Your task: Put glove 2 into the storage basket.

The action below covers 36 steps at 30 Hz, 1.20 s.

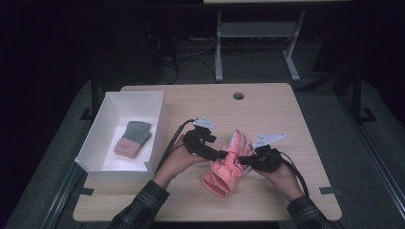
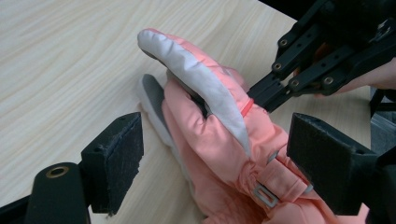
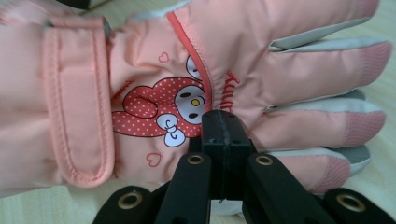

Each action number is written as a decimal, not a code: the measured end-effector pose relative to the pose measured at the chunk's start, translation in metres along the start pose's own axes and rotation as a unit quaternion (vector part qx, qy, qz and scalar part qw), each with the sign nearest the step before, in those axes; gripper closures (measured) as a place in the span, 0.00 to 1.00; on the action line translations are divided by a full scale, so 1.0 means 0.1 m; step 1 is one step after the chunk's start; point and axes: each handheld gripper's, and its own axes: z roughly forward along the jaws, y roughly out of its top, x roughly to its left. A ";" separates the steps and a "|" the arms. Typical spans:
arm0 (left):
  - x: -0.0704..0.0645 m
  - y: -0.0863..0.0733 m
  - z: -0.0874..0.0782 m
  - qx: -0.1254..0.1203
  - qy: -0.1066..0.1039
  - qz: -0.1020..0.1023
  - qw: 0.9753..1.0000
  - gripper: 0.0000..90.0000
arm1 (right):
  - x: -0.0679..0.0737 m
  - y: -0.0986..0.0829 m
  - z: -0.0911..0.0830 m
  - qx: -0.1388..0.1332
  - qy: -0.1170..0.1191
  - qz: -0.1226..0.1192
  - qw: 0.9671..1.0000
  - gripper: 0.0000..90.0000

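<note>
- the pink glove (image 1: 228,167) lies on the desk (image 1: 267,109) between my two hands, long axis from cuff near me to fingertips away, tilted right.
- my right tongs (image 3: 223,135) are pinched closed on a fold of the glove's back, by the knuckles.
- my left tongs (image 2: 215,158) gape wide, jaws straddling the cuff end without touching; the left is the free hand for any regrip.
- the right gripper view shows the printed cartoon and wrist strap (image 3: 79,102); the high view adds a white box (image 1: 107,112) holding a grey-pink glove (image 1: 133,138).
</note>
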 end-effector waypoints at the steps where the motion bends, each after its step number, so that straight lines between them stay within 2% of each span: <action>1: -0.01 0.01 0.02 0.002 0.000 0.001 1.000 0.20 | 0.00 -0.01 0.02 0.003 -0.001 0.000 1.000 1.00; 6: -0.03 0.02 0.14 0.013 -0.005 0.000 1.000 0.19 | 0.03 -0.01 0.10 0.011 -0.012 -0.007 1.000 1.00; 11: 0.01 0.01 0.27 0.022 -0.009 -0.003 1.000 0.18 | 0.06 0.00 0.13 0.016 -0.020 -0.011 1.000 1.00; 13: 0.02 0.00 0.32 0.025 -0.013 -0.016 0.999 0.17 | 0.05 -0.01 0.13 0.017 -0.018 -0.006 1.000 1.00; 17: 0.08 -0.04 0.41 0.040 -0.022 -0.023 0.999 0.16 | 0.05 -0.01 0.15 0.017 -0.020 -0.008 1.000 1.00; 18: 0.08 -0.06 0.43 0.041 -0.025 -0.030 0.998 0.16 | 0.05 -0.02 0.15 0.016 -0.019 -0.009 1.000 1.00; 23: 0.14 -0.19 0.59 0.069 -0.045 -0.061 0.995 0.16 | 0.05 -0.04 0.16 0.015 -0.019 -0.007 1.000 1.00; 28: 0.19 -0.26 0.63 0.072 -0.061 -0.076 0.993 0.15 | 0.05 -0.04 0.16 0.014 -0.018 -0.007 1.000 1.00; 29: 0.19 -0.27 0.65 0.074 -0.065 -0.086 0.991 0.15 | 0.05 -0.05 0.16 0.013 -0.018 -0.006 1.000 1.00; 32: 0.23 -0.30 0.68 0.077 -0.080 -0.097 0.989 0.15 | 0.04 -0.06 0.16 0.013 -0.015 -0.006 1.000 1.00; 36: 0.22 -0.30 0.68 0.078 -0.083 -0.095 0.989 0.15 | 0.04 -0.07 0.17 0.010 -0.013 -0.008 1.000 1.00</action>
